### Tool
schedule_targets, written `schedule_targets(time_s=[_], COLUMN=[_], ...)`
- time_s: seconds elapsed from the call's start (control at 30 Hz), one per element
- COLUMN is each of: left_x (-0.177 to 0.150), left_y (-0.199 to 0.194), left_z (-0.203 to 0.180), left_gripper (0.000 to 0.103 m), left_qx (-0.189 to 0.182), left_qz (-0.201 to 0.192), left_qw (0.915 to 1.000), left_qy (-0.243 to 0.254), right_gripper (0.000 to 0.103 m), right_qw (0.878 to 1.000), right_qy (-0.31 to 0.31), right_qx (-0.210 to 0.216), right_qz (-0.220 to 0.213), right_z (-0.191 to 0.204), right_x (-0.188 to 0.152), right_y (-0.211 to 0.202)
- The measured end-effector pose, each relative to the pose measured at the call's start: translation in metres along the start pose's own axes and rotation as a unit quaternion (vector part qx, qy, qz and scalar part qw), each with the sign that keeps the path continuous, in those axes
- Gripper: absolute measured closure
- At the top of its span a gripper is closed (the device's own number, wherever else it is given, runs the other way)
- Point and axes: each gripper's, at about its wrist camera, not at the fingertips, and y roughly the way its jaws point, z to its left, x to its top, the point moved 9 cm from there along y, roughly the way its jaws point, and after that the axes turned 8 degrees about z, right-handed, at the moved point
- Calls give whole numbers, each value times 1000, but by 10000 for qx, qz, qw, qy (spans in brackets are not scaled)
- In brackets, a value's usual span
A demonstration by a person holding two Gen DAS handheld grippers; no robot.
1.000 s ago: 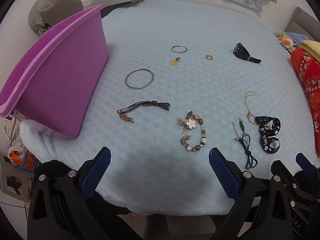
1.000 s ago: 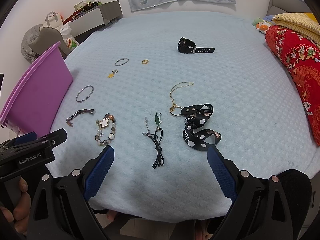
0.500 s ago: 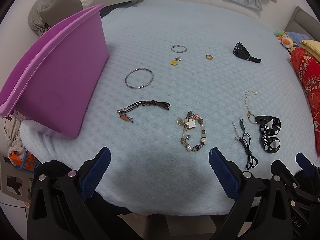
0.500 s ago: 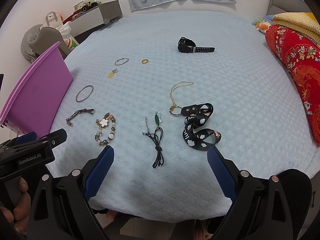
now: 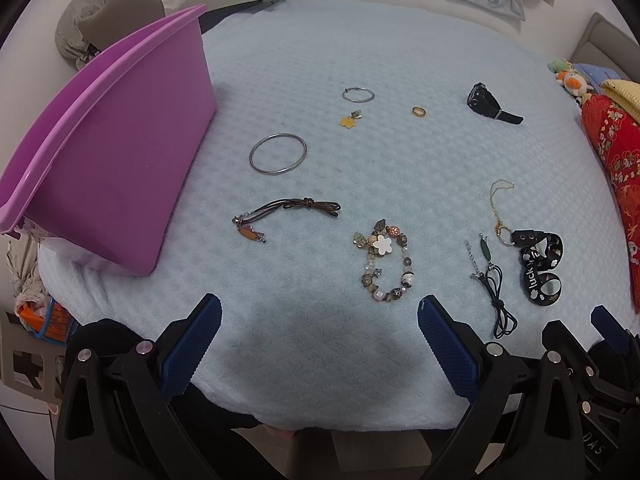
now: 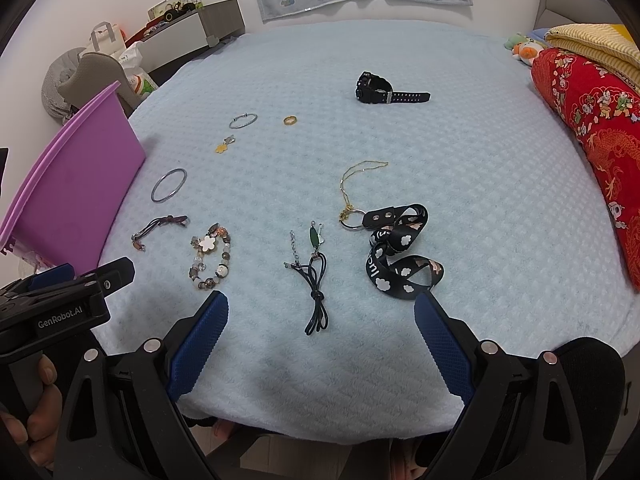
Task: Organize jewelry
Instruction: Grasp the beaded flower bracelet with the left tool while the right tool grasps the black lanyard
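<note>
**Both hand-held grippers spread wide at the bed's near edge, jewelry untouched**

From my remote seat I saw the left hand-held gripper [image 5: 320,340] hovering over the near edge of the bed [image 5: 400,48], its blue pads wide apart and grasping nothing. The right hand-held gripper [image 6: 321,338] hung just beside it, likewise released and empty. In the right wrist view a hand [image 6: 34,404] gripped the left tool's handle at the lower left.

The jewelry lay scattered on the pale blue blanket, every piece apart from the others except where noted. Nearest the left pads sat the beaded bracelet [image 5: 385,266] with a white flower charm. To its left lay a brown cord bracelet [image 5: 288,214], and beyond that a large silver bangle [image 5: 278,154]. Farther back I made out a smaller silver hoop [image 5: 358,94], a yellow flower charm [image 5: 349,121] just in front of it, and a gold ring [image 5: 419,111]. A black watch [image 5: 490,106] rested at the far right.

Ahead of the right tool lay a dark cord necklace [image 6: 314,276] with a green pendant, and beside it a black cloud-print lanyard [image 6: 400,256] whose ring touched a thin gold chain [image 6: 352,184].

A purple bin [image 5: 100,152] stood on the bed's left side.
</note>
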Motion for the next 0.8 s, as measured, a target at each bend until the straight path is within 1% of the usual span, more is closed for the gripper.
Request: schedule_targets(time_s=[0.27, 0.4, 0.5, 0.63, 0.8], left_x=[-5, -9, -9, -9, 1], left_y=[17, 31, 38, 48, 60], left_z=[9, 14, 14, 3, -17], left_gripper=[6, 6, 6, 6, 6], left_qx=[-43, -171, -206, -281, -340], left_qz=[72, 167, 174, 199, 139], left_qw=[10000, 9996, 9996, 9994, 9993], left_qy=[-36, -129, -129, -45, 109], right_gripper=[13, 13, 13, 13, 13], right_qw=[9998, 9992, 9989, 9987, 9983], right_qy=[67, 153, 229, 325, 372], right_qx=[24, 54, 52, 4, -66], right_qz=[207, 366, 396, 385, 442], right_z=[-9, -17, -24, -39, -56], right_x=[-8, -14, -13, -10, -3], right_y=[14, 27, 31, 37, 48])
